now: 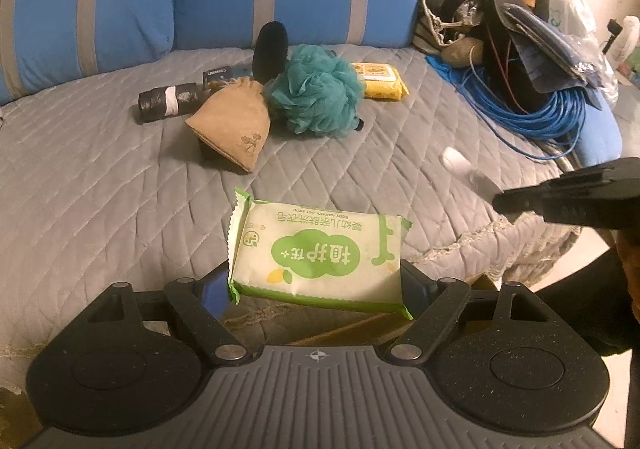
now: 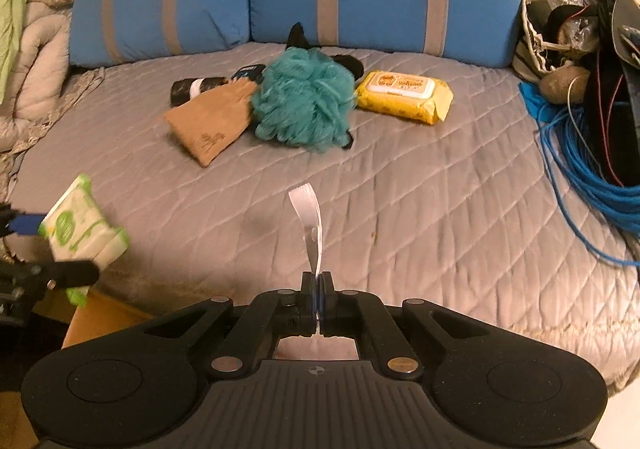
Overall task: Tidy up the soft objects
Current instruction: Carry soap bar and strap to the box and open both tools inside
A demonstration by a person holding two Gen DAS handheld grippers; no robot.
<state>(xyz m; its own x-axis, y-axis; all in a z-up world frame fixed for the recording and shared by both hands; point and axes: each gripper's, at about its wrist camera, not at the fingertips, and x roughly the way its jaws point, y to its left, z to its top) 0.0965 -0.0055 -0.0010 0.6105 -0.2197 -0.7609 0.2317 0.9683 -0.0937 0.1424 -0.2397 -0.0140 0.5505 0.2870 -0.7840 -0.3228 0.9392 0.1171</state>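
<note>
Left gripper (image 1: 316, 281) clamped wide across green-and-white soap packet (image 1: 316, 249), lifted off grey quilt (image 1: 100, 189). Right gripper (image 2: 316, 285) pinched shut on thin white strip (image 2: 308, 217) sticking forward. Beyond both jaws: teal bath pouf (image 2: 304, 101), tan pouch (image 2: 208, 121), yellow wipes pack (image 2: 404, 97).

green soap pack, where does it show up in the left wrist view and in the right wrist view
Left wrist view: the green soap pack sits low in the centre, held between the left hand-held gripper's fingers.
Right wrist view: the same pack is at the far left edge, mid-height.
Shared landmark: the teal bath pouf on the grey quilt.
</note>
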